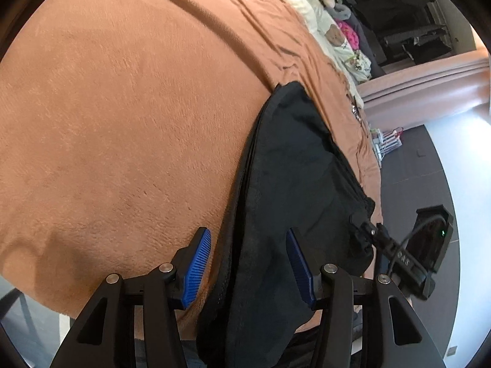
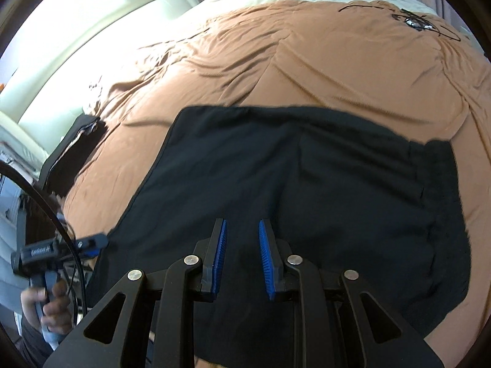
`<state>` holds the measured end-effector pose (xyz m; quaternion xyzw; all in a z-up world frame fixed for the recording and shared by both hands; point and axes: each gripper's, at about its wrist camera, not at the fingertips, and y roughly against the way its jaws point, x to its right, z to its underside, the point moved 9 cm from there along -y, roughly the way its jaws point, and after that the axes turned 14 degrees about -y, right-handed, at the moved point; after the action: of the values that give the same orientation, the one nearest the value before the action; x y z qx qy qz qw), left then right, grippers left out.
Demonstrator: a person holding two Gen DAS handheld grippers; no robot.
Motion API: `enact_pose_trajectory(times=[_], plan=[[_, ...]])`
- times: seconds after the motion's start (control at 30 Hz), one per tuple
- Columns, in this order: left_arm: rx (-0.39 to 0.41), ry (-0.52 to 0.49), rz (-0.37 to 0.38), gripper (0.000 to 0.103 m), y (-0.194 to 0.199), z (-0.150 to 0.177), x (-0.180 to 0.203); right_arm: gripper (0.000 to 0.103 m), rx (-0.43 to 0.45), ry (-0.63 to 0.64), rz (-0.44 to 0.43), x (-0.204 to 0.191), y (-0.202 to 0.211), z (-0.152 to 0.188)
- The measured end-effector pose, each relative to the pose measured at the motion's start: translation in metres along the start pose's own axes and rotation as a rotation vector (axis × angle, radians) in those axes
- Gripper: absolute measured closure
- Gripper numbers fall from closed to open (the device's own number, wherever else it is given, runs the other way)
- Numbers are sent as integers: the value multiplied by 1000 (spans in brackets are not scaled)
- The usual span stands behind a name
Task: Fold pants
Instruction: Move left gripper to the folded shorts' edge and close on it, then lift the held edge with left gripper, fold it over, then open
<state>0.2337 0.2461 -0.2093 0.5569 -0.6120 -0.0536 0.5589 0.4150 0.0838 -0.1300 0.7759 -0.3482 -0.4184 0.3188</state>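
Note:
The black pants [image 2: 307,190] lie folded flat on a brown bed cover [image 2: 276,61], and also show in the left wrist view [image 1: 294,184]. My left gripper [image 1: 248,239] is open, its blue pads on either side of the pants' near left edge, low over the cloth. It shows from the side in the right wrist view [image 2: 92,242], at the pants' left edge. My right gripper [image 2: 242,230] is open with a narrower gap, just above the pants' near middle, holding nothing. It shows in the left wrist view [image 1: 368,230] at the pants' right edge.
The brown cover [image 1: 122,122] spreads wide to the left and far side. Pillows and plush toys [image 1: 331,15] lie at the head of the bed. A dark object [image 2: 73,141] lies at the bed's left edge. The floor [image 1: 429,153] is beyond the right edge.

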Motion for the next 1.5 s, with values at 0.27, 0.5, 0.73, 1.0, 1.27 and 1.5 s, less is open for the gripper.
enact_pose_trajectory(times=[0.27, 0.5, 0.73, 1.0, 1.27, 1.5], plan=[[-32, -27, 2, 50, -10, 12, 11, 83, 8, -5, -28, -3, 4, 13], [-51, -58, -47, 90, -8, 17, 12, 83, -23, -21, -30, 4, -7, 38], [-5, -118, 29, 94, 10, 3, 50, 83, -17, -69, -54, 13, 3, 57], [0, -189, 97, 94, 16, -19, 110, 83, -1, -138, -134, 34, 33, 64], [-15, -270, 144, 94, -1, -35, 159, 83, 111, -226, -172, 74, 86, 60], [-73, -325, 187, 94, -32, -36, 203, 83, 168, -310, -177, 117, 125, 64]])
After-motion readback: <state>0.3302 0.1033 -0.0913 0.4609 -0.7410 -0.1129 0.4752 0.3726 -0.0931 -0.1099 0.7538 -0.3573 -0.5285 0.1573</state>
